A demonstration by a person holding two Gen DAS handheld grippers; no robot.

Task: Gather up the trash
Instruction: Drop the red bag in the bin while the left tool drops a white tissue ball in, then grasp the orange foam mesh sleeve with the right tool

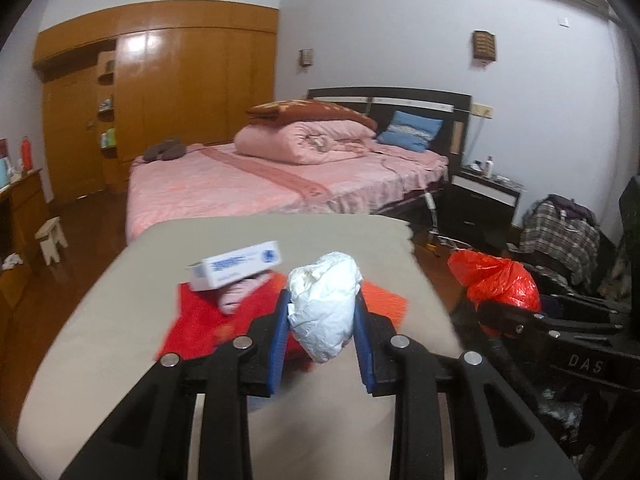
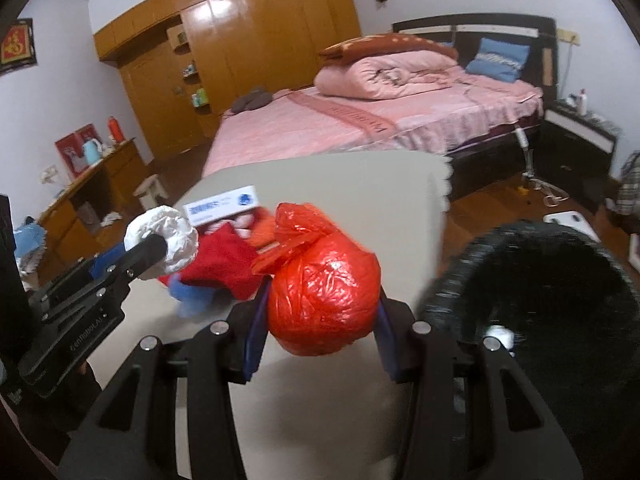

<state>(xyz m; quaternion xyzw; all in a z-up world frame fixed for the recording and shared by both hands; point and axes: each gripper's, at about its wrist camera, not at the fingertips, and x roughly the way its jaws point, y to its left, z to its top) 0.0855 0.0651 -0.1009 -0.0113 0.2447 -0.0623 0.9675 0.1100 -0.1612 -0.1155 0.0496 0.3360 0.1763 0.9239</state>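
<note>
**Two hand-held grippers, each carrying a piece of trash above the table**

Nearest the left wrist camera, the left hand-held gripper pinches a crumpled white paper wad between its blue pads; the wad fills the gap and bulges above the fingertips. In the right wrist view the same wad appears at the left, raised off the surface.

The right hand-held gripper clamps a knotted red plastic bag between its pads, the bag's tied neck pointing up and to the left. From the left wrist view this bag hangs to the right, beyond the table's edge. Just right of it in the right wrist view stands a dark round bin with a fuzzy black rim, its mouth open upward.

Beneath both grippers lies the pale beige table. On it, just beyond the fingertips, rests a heap of red and pink cloth, with a blue piece showing in the right wrist view, and a white-and-blue carton lies tilted on top of the heap.

Farther off stands a bed with pink sheets, a folded pink quilt, a brown cushion and a blue pillow. A black nightstand sits at its right, and an orange-brown wardrobe fills the far wall.
</note>
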